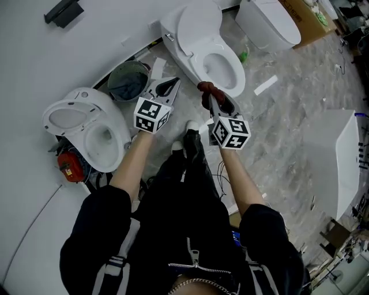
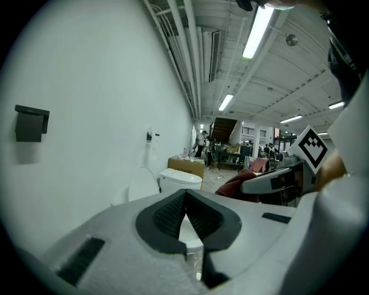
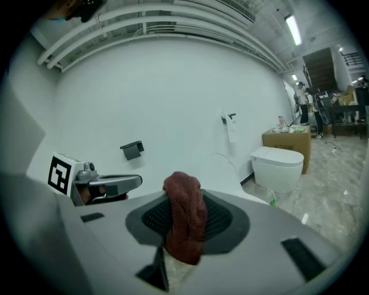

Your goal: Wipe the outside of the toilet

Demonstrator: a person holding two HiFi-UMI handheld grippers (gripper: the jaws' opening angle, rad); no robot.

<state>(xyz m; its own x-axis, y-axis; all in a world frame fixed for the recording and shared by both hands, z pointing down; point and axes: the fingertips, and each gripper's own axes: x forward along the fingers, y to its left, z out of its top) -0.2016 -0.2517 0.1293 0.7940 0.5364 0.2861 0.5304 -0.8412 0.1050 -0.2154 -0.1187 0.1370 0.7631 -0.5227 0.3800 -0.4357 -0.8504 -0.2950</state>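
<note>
A white toilet (image 1: 185, 26) with its lid raised stands against the wall, straight ahead of both grippers. My right gripper (image 1: 211, 99) is shut on a dark red cloth (image 1: 206, 89) and hovers just before the near rim of the bowl. In the right gripper view the cloth (image 3: 185, 222) hangs bunched between the pads, with the lid (image 3: 222, 168) behind it. My left gripper (image 1: 167, 87) is beside the toilet's left flank, its jaws together with nothing in them. In the left gripper view, beyond the left gripper (image 2: 185, 197), the cloth (image 2: 236, 184) and the right gripper (image 2: 277, 181) show at the right.
A second toilet (image 1: 86, 124) lies at the left with a red object (image 1: 68, 165) under it. A round bin (image 1: 127, 80) sits between the two toilets. A third toilet (image 1: 268, 23) and a cardboard box (image 1: 305, 17) stand at the back right. A white tub (image 1: 340, 161) is at the right.
</note>
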